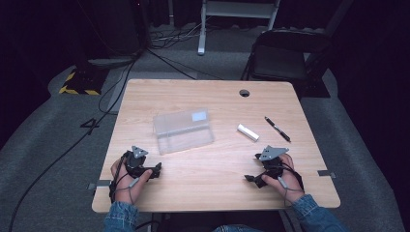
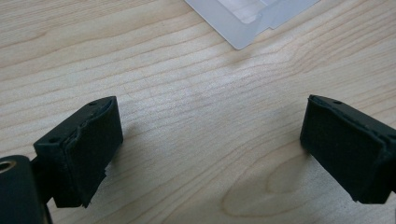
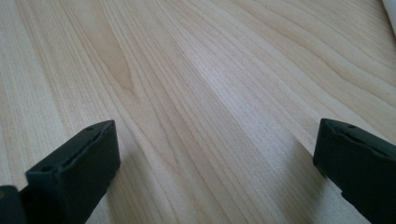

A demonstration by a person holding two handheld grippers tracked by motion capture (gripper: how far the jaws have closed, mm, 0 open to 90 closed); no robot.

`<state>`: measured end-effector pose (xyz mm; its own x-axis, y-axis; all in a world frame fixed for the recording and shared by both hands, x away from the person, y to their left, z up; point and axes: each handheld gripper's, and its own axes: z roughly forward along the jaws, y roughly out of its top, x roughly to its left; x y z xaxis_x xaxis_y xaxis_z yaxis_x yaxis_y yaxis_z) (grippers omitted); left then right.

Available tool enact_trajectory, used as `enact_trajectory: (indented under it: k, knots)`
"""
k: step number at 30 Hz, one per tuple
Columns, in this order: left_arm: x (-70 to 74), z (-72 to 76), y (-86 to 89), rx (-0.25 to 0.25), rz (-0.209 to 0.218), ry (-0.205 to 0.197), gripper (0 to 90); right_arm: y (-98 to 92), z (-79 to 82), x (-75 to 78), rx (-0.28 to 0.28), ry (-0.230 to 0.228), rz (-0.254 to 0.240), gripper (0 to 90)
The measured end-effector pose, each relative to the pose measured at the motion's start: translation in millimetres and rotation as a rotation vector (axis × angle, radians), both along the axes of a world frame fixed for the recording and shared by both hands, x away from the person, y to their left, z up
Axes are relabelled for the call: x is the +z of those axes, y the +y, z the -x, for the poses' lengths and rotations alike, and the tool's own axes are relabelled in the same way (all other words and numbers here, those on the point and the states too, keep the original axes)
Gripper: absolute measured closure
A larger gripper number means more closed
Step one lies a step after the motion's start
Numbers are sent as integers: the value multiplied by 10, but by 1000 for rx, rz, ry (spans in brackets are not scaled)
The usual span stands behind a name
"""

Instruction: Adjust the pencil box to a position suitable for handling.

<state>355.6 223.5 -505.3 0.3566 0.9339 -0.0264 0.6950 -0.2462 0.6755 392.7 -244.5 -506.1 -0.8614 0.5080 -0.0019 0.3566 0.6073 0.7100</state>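
A clear plastic case [image 1: 183, 130] lies open near the middle of the wooden table [image 1: 208, 96]; its corner [image 2: 243, 28] shows at the top of the left gripper view. A white cylinder [image 1: 247, 132] and a black pen [image 1: 277, 129] lie to its right. My left gripper [image 1: 155, 170] rests on the table near the front left, held by a hand, its jaws wide apart over bare wood [image 2: 210, 140]. My right gripper [image 1: 251, 179] rests near the front right, its jaws also wide apart with only wood [image 3: 215, 154] between them.
A round cable hole [image 1: 244, 93] sits near the table's far edge. Behind the table stand a dark folding chair [image 1: 280, 58] and a white frame [image 1: 239, 14]. Cables run over the grey carpet [image 1: 58, 145] at the left.
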Motion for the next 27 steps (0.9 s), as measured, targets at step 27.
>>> enact_trajectory:
  k: [27]
  knots:
    - [563, -193, -46, -36, 86, -31, 277, -41, 83, -1, -21, -3, -1, 7]
